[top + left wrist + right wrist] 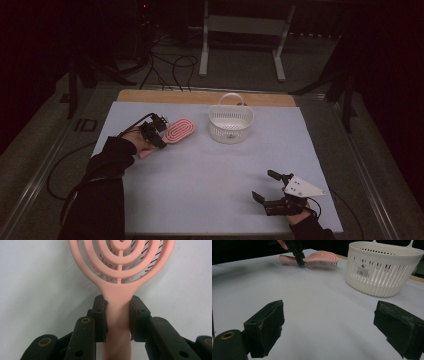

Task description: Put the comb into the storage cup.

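White worktop: left gripper jaws clamped on pink hairbrush handle; right gripper jaws wide apart, empty, near basket.

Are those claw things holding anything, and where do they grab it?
The left gripper clamps the pink brush by its handle, just below the head. The right gripper stands open over the table, holding nothing.
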Demonstrator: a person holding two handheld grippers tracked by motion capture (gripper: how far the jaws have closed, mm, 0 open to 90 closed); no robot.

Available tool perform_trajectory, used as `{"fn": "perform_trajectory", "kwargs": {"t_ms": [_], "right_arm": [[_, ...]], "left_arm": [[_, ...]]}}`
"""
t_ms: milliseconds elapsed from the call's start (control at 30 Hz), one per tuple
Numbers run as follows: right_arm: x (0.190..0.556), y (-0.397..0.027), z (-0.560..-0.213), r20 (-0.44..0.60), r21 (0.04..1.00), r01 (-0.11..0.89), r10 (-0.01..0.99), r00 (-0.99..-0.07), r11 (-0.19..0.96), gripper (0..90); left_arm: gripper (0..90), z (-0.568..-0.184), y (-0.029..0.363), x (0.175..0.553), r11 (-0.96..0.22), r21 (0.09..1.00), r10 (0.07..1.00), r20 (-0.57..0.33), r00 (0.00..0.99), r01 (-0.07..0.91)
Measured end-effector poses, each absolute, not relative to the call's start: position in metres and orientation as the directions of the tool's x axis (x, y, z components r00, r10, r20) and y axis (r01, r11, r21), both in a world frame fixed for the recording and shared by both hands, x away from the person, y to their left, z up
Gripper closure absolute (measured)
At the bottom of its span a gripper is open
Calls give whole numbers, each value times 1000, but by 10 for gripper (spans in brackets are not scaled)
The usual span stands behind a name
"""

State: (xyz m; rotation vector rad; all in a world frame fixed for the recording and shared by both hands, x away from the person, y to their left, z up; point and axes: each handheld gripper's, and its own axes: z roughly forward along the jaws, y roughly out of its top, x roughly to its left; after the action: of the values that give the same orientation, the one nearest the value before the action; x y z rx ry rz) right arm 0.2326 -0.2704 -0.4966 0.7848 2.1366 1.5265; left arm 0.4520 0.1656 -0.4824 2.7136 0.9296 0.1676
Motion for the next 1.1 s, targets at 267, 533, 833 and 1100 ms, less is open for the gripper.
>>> {"fn": "perform_trajectory", "kwargs": {"t_ms": [267,533,833,1100], "right_arm": [[233,-270,-497,1,946,210,645,-765,247,92],[233,-270,-497,1,946,211,647,-763,248,92],[233,-270,-496,2,946,212,650,-760,245,93],[233,-270,-496,-1,945,213,653,-757,249,92]], "left_arm": [[712,-473,170,446,-728,357,633,22,774,585],[711,-465,176,437,-678,452,659,25,752,580],[711,-457,176,422,-659,515,652,29,757,548],[711,-448,172,407,-635,563,651,23,758,529]]}}
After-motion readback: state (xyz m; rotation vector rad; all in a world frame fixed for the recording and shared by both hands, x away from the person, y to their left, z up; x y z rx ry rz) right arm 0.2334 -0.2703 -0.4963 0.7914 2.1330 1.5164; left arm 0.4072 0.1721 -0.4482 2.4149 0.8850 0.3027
